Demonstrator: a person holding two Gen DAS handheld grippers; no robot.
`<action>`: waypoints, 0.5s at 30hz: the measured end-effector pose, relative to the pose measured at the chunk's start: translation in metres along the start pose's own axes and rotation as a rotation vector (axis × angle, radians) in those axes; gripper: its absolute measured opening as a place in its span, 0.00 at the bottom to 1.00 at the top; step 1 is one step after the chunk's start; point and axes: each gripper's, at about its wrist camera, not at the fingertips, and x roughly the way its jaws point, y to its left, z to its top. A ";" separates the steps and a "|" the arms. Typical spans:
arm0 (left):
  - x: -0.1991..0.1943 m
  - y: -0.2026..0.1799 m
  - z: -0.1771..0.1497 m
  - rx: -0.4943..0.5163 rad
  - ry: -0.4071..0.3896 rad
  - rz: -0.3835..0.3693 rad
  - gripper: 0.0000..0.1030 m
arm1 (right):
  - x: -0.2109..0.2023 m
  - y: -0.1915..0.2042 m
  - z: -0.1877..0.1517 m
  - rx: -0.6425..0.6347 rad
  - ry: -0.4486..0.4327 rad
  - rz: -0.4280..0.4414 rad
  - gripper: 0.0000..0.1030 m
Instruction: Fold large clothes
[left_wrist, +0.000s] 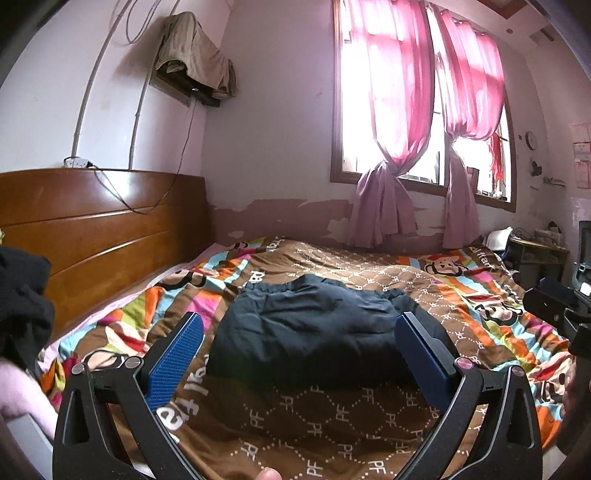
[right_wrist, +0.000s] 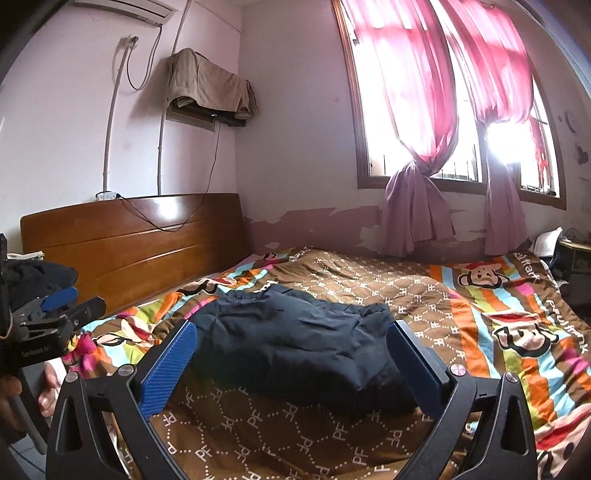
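Dark navy folded garment (left_wrist: 314, 332) lying mid-bed on the brown patterned monkey-print quilt (left_wrist: 461, 291), just ahead of both hand-held grippers, left hand-held gripper (left_wrist: 299, 354) spread wide and empty, right hand-held gripper (right_wrist: 291, 365) likewise spread, neither touching the garment

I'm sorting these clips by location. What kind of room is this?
A home bedroom, most likely: a bed with a wooden headboard and a cartoon-monkey quilt, pink curtains at the window, and a dark garment lying on the quilt.

Both grippers held level, side by side.
The left gripper (left_wrist: 299, 354) and right gripper (right_wrist: 291, 363) gaped wide, blue pads (left_wrist: 177, 354) gripping nothing.
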 end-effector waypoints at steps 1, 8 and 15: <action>-0.001 -0.001 -0.002 -0.003 0.001 0.002 0.98 | -0.002 0.001 -0.004 0.005 -0.001 -0.005 1.00; -0.010 0.002 -0.021 -0.021 0.018 0.016 0.98 | -0.011 0.007 -0.024 -0.004 -0.013 -0.052 1.00; -0.017 -0.003 -0.039 0.015 0.046 0.030 0.98 | -0.013 0.020 -0.042 0.010 0.001 -0.052 1.00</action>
